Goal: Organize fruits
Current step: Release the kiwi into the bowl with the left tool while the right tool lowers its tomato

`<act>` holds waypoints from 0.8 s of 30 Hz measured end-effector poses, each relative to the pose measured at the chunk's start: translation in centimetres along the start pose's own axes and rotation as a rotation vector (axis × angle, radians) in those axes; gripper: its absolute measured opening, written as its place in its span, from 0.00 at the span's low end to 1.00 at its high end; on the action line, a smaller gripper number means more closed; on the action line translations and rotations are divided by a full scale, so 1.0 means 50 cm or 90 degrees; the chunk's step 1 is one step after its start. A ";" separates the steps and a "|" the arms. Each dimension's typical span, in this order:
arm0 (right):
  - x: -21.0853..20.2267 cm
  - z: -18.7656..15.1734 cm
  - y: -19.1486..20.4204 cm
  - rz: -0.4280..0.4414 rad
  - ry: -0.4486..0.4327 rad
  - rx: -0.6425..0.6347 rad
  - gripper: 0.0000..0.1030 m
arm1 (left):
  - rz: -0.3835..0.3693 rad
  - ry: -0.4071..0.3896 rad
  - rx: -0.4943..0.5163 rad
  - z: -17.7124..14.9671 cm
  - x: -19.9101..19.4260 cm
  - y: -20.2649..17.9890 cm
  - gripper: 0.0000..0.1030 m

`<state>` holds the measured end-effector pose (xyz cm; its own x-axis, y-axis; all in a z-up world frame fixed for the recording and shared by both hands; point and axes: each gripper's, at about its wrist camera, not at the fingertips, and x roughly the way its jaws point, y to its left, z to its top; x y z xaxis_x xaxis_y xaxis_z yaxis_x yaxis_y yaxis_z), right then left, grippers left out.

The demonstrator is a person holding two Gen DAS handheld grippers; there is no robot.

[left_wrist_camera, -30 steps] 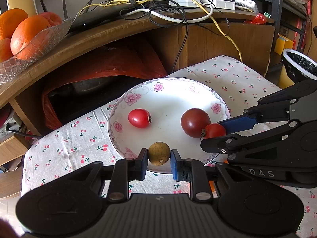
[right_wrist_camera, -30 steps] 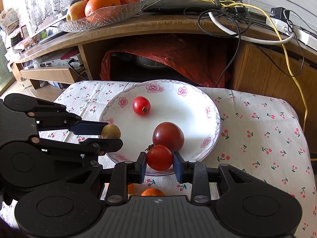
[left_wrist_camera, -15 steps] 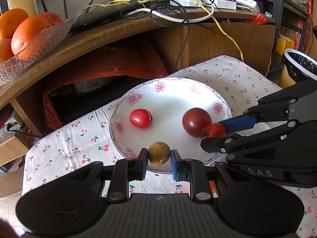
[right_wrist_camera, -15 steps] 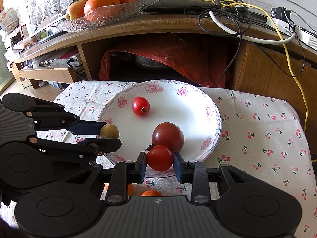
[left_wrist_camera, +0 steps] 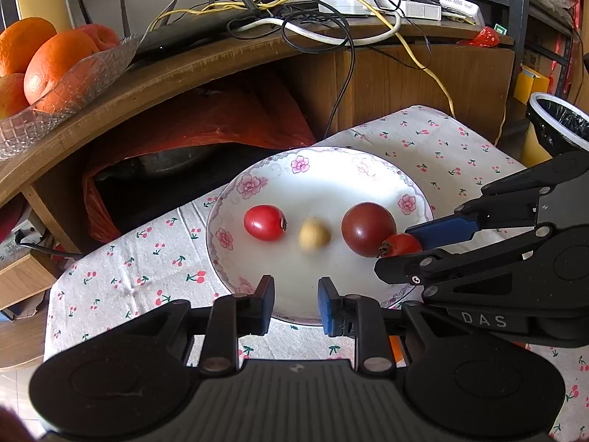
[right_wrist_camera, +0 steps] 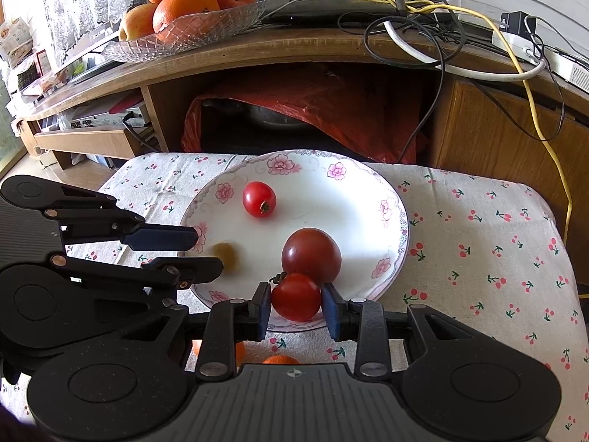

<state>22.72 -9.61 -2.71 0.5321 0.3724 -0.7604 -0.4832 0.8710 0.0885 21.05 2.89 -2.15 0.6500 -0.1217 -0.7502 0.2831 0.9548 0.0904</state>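
Behind, along the room's back: curved wooden cabinet (left_wrist_camera: 176, 77), top strewn with black, white and yellow cables (left_wrist_camera: 331, 29), a red plastic bag (right_wrist_camera: 331, 110) stuffed in the open compartment below. At the cabinet's left end, a cut-glass bowl (right_wrist_camera: 191, 37) heaped with oranges and apples. Off to the right, a bin with a black liner (left_wrist_camera: 559, 125).

Nearer, in front of the cabinet: low worktop (right_wrist_camera: 478, 258) under a pale cloth printed with cherries. On the cloth, a white plate with pink flowers on its rim (left_wrist_camera: 300, 164).

On the plate, in a loose row: dark red tomato (left_wrist_camera: 368, 228) at right, bright red cherry tomato (left_wrist_camera: 264, 223) at left, small yellowish-brown round fruit (left_wrist_camera: 313, 235) between them, touching neither.

Over the plate's near rim: left gripper (left_wrist_camera: 296, 291), jaws opening, nothing between the pads, yellowish fruit lying free just beyond the tips. Beside it, right gripper (right_wrist_camera: 296, 294), clamped on a small red tomato (right_wrist_camera: 294, 302) by both blue pads, pressed against the dark tomato's near side.

Below the right gripper, partly hidden: orange fruit (right_wrist_camera: 281, 360) on the cloth.
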 end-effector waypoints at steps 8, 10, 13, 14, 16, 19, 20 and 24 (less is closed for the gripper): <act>-0.004 0.000 -0.001 -0.002 -0.006 0.002 0.27 | 0.000 -0.005 -0.002 0.001 -0.004 0.002 0.39; -0.007 0.002 -0.003 -0.002 -0.011 0.005 0.27 | 0.000 -0.007 -0.002 0.002 -0.007 0.003 0.39; -0.013 0.005 -0.005 -0.002 -0.018 0.008 0.29 | -0.002 -0.009 -0.001 0.002 -0.010 0.002 0.40; -0.015 0.005 -0.006 -0.002 -0.021 0.009 0.29 | -0.002 -0.008 0.000 0.001 -0.010 0.002 0.40; -0.016 0.007 -0.008 -0.002 -0.024 0.011 0.29 | -0.004 -0.006 0.001 0.000 -0.012 0.001 0.41; -0.018 0.007 -0.009 -0.003 -0.027 0.011 0.30 | -0.006 -0.005 0.005 -0.003 -0.016 -0.001 0.42; -0.019 0.007 -0.009 -0.004 -0.029 0.011 0.30 | -0.007 -0.006 0.005 -0.003 -0.017 -0.001 0.42; -0.025 0.007 -0.012 -0.007 -0.032 0.013 0.30 | -0.010 -0.009 0.005 -0.005 -0.026 0.000 0.42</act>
<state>22.60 -10.48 -1.58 0.5721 0.3783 -0.7277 -0.4633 0.8812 0.0939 20.05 3.11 -1.35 0.6554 -0.1406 -0.7421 0.2989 0.9506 0.0838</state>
